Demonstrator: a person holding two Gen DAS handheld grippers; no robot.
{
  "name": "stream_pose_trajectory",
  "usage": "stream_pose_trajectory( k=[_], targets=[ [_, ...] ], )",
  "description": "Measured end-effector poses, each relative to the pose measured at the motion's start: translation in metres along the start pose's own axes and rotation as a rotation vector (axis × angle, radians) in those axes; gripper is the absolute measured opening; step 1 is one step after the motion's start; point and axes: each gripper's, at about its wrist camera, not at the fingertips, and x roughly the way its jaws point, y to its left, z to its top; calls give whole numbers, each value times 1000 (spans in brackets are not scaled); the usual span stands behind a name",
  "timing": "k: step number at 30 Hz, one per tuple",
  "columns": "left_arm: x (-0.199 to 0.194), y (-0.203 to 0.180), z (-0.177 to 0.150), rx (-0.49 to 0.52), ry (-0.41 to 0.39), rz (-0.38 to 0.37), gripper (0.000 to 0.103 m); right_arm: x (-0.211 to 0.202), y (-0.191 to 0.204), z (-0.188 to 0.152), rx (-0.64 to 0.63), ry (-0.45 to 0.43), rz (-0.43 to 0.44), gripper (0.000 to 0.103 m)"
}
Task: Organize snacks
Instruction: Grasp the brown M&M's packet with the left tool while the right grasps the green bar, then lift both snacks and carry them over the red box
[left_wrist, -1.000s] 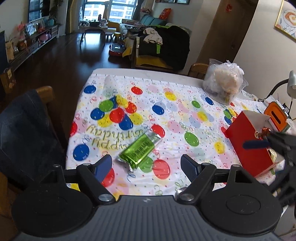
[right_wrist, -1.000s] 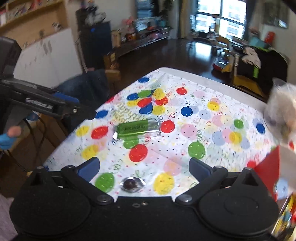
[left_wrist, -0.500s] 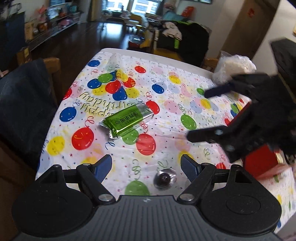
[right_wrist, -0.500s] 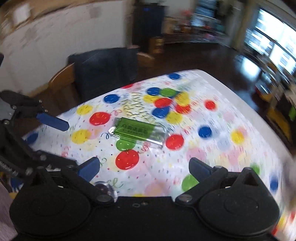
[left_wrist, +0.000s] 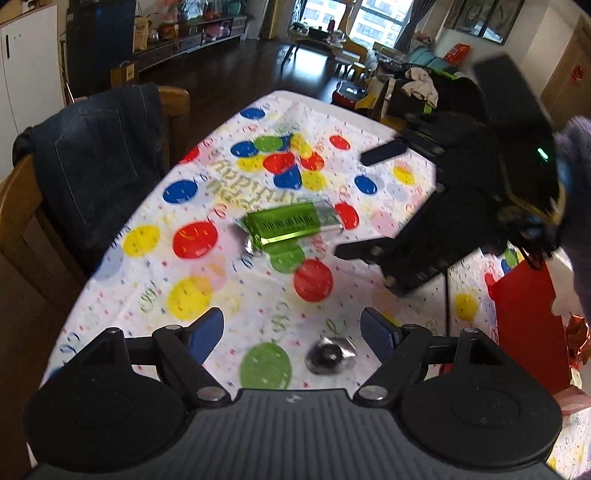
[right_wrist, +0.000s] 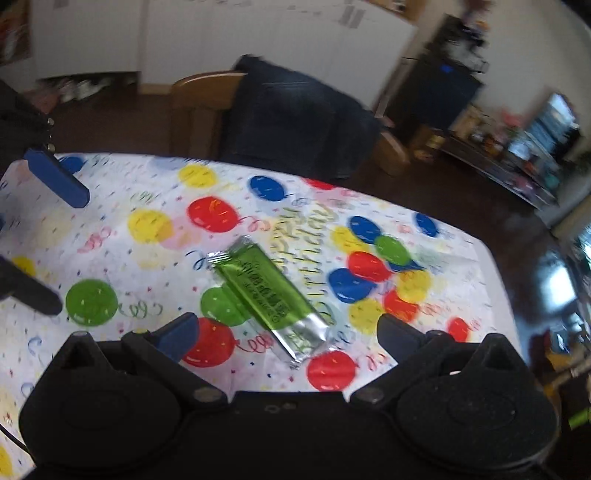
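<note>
Balloon-print tablecloth (left_wrist: 229, 295), wooden chair (left_wrist: 22, 206), dark wood floor (left_wrist: 229, 74)

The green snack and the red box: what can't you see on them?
- Green snack: its print is blurred in both wrist views.
- Red box: left wrist view, cut off by the edge; contents hidden by its wall.
- Round candy: too blurred to name.

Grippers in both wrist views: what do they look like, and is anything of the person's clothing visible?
Both are black plastic with round hubs and linked arms. The left gripper and right gripper have blue finger pads. The right gripper's body shows a green light. A fuzzy purple-grey sleeve is behind it.
</note>
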Motion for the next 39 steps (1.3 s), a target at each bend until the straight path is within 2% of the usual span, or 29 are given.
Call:
stream_pose_trajectory(
  k=[4,8,12,18,21,25,27,28,32,36,39],
  targets=[
    [7,-14,-4,6,29,-2,81,13,-6,1,-41,-10,57,102],
    [10,-21,-5,11,23,13,81,28,-9,5,-113,-14,124,90],
    [16,-21,-6,-7,49,12,81,47,-15,9,-140,17,192,82],
    [28,-24,-10,3,79,20,81,67,-22,10,-130,44,261,79],
    [35,-26,-12,16,96,15,81,71,-26,9,-102,49,284,73],
    [45,-29,-13,42,114,12,80,68,-28,7,-72,39,280,56],
    [51,-31,-14,58,127,10,80,65,-27,5,-55,36,266,52],
    [53,-32,-15,71,130,12,78,64,-26,3,-47,35,261,49],
    [64,-39,-21,133,160,22,58,58,-21,-4,-12,33,224,44],
    [71,-46,-25,199,162,44,51,51,-12,-8,7,35,187,42],
    [72,-50,-27,247,151,64,42,48,-5,-11,28,36,153,42]
  ],
)
